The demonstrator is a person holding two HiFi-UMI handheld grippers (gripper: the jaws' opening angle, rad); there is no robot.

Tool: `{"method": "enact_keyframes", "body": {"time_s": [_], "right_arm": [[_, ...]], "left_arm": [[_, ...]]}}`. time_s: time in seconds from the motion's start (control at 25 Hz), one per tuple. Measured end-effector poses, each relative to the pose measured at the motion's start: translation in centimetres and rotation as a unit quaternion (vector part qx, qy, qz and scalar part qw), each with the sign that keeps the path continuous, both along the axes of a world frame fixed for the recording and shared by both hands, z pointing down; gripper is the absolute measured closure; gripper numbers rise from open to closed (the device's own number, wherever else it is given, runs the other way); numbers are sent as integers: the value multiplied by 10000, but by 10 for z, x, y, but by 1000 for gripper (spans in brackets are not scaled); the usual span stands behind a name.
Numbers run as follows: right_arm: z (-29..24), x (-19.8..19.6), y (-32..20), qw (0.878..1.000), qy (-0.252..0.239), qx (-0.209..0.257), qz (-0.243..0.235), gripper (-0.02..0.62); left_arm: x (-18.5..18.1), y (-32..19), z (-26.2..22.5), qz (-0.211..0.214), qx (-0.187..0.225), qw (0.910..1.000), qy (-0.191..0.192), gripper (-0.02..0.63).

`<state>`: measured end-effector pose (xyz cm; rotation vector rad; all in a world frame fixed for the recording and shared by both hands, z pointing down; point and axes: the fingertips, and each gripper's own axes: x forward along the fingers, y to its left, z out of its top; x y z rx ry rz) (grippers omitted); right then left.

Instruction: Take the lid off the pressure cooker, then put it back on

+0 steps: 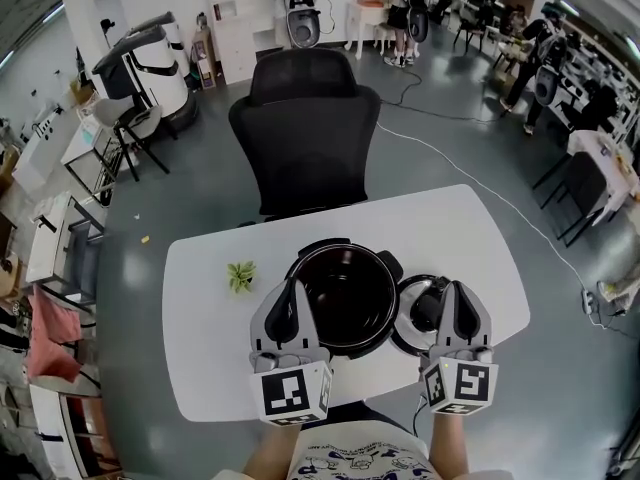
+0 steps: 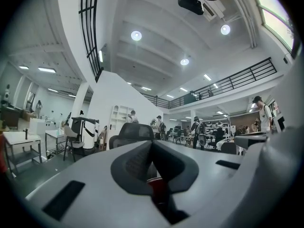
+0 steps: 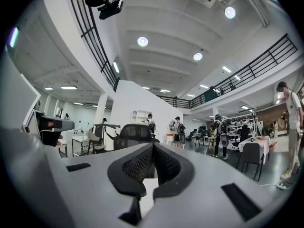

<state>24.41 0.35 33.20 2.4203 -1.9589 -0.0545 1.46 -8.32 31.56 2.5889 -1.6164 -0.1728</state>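
Observation:
The black pressure cooker stands open on the white table, its dark pot uncovered. Its lid lies on the table just to the cooker's right. My left gripper is shut and empty, its tips over the cooker's left rim. My right gripper is also shut and empty, with its tips over the right part of the lid. In the left gripper view the left gripper shows its jaws pressed together and pointing level. The right gripper view has the right gripper the same way.
A small green plant sits on the table left of the cooker. A black office chair stands behind the table's far edge. A cable runs across the grey floor at the right. People and desks are far off at the back.

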Motion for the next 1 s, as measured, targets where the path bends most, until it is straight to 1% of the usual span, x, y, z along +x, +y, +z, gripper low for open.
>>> {"method": "enact_keyframes", "body": {"time_s": [0.08, 0.16, 0.28, 0.4, 0.48, 0.6, 0.72, 0.84, 0.92, 1.0], "right_arm": [[0, 0, -1, 10000, -40, -1, 8, 584], [-1, 0, -1, 10000, -52, -3, 5, 584], [0, 3, -2, 10000, -80, -36, -24, 584], [5, 12, -4, 9997, -72, -196, -105, 583], [11, 18, -5, 9989, -38, -408, -207, 583], [22, 29, -7, 9962, -28, -796, -344, 583], [37, 41, -7, 9923, 119, -1170, -396, 582], [55, 52, -8, 9877, 79, -1479, -492, 549], [69, 57, -9, 9837, 31, -1695, -596, 494], [85, 60, -9, 9776, 46, -1968, -746, 469]], "left_arm": [[0, -1, 2, 24, -23, 10000, -86, 594], [-1, -2, 2, 12, -32, 10000, -45, 594], [-2, -3, 5, 72, -88, 9994, -325, 594], [0, -4, 8, 81, -142, 9992, -368, 594], [1, -4, 10, 70, -169, 9992, -352, 594], [-1, -5, 9, 33, -212, 9995, -215, 594], [-4, -5, 12, 42, -288, 9990, -325, 594], [-5, -7, 16, 26, -326, 9988, -357, 594], [-5, -8, 17, 25, -345, 9987, -368, 594], [-4, -9, 19, 28, -370, 9986, -384, 594]]}}
